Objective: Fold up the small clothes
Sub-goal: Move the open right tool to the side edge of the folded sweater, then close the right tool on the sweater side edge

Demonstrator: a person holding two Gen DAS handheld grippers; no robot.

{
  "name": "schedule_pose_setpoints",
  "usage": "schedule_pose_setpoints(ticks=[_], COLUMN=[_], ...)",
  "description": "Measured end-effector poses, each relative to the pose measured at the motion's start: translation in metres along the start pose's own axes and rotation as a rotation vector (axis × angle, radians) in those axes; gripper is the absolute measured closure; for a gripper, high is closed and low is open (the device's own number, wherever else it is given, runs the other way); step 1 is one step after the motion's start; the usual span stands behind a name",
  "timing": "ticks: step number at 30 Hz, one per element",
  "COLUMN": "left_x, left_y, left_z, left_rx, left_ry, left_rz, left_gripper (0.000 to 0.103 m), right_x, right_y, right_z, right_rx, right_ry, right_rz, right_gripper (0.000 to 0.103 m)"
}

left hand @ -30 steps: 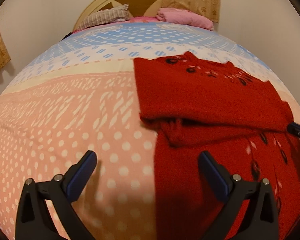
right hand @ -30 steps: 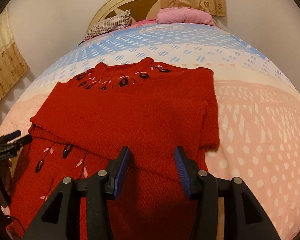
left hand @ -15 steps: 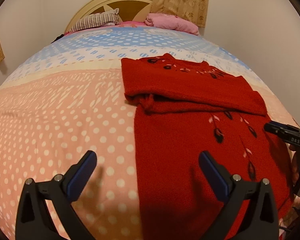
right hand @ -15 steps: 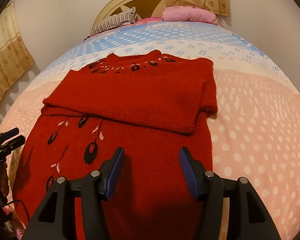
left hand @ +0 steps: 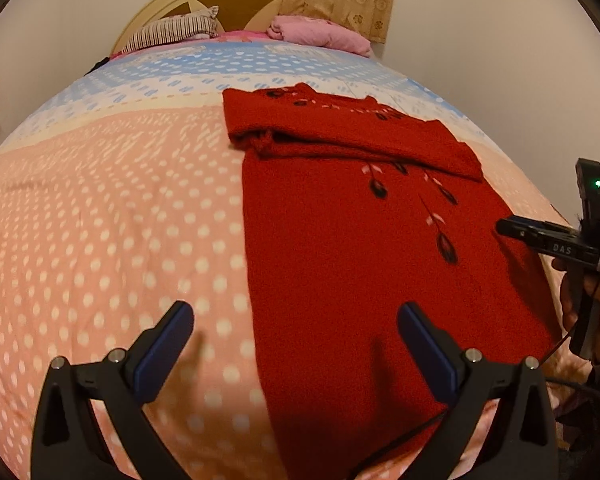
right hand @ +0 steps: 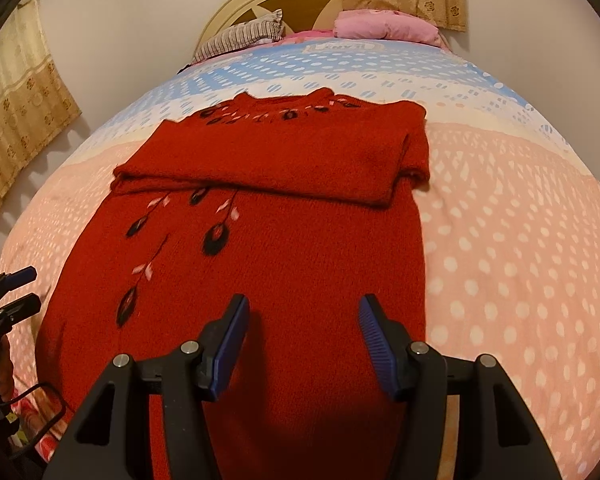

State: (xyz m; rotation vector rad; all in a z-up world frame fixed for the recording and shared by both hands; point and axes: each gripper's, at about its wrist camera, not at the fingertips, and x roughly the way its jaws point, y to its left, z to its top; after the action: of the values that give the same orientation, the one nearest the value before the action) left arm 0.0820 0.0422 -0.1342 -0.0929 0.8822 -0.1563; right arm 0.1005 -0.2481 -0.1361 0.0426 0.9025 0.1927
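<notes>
The red knit sweater (right hand: 284, 248) lies flat on the bed (right hand: 520, 240), both sleeves folded across its far half. It looks soft, thick and floppy; the near hem corners suit gripping. Left gripper (left hand: 296, 344) gapes wide, empty; right gripper (right hand: 304, 340), its fingers just opened, holds nothing.
</notes>
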Motion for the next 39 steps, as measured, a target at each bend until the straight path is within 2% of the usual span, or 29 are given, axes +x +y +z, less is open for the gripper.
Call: schedule_pose_setpoints(ticks=[7,13,18,21,23,25,31,32,34,35,36,39], left_x=[-0.016,-0.022,-0.024,-0.025,-0.021,-0.014,-0.013,-0.013,-0.012,-0.012,-0.011,-0.011], left_y=[0.003,0.006,0.013,0.012,0.010,0.012,0.010,0.010,0.011,0.012,0.011,0.008], left_z=[-0.016,-0.031,-0.045,-0.049,-0.050,-0.054,-0.055,-0.055,-0.056,-0.056,-0.056,-0.057], left_rx=[-0.013,-0.050,-0.124,-0.137,-0.134,-0.175,-0.181,-0.182,-0.188,-0.188,-0.185,-0.168], left_ry=[0.001,0.018,0.062,0.070,0.082,0.116,0.113,0.113,0.111,0.116,0.128,0.127], left_rz=[-0.003,-0.046,-0.135,-0.186,-0.184,-0.233,-0.240,-0.241,-0.251,-0.261,-0.272,-0.280], left_gripper=[0.000,0.000,0.017,0.023,0.025,0.032,0.034,0.037,0.051,0.069,0.083,0.084], right_x=[-0.011,-0.025,-0.036,-0.041,-0.043,-0.044,-0.048,-0.049,-0.053,-0.055,-0.058,-0.067], right_y=[0.012,0.013,0.010,0.005,0.001,0.000,-0.001,-0.002,-0.006,-0.008,-0.010,-0.022], right_z=[-0.022,-0.041,-0.057,-0.065,-0.068,-0.070,-0.073,-0.074,-0.076,-0.077,-0.077,-0.081], right_rx=[-0.040,-0.035,-0.060,-0.049,-0.038,-0.034,-0.033,-0.029,-0.018,-0.013,-0.008,0.032], right_ry=[0.014,0.019,0.011,0.001,-0.007,-0.014,-0.011,-0.010,-0.006,-0.006,-0.006,0.003], right_rz=[-0.008,-0.007,-0.029,-0.034,-0.026,-0.023,-0.023,-0.020,-0.008,-0.004,-0.006,-0.033], right_gripper=[0.044,0.044,0.043,0.043,0.043,0.043,0.043,0.043,0.043,0.043,0.043,0.043])
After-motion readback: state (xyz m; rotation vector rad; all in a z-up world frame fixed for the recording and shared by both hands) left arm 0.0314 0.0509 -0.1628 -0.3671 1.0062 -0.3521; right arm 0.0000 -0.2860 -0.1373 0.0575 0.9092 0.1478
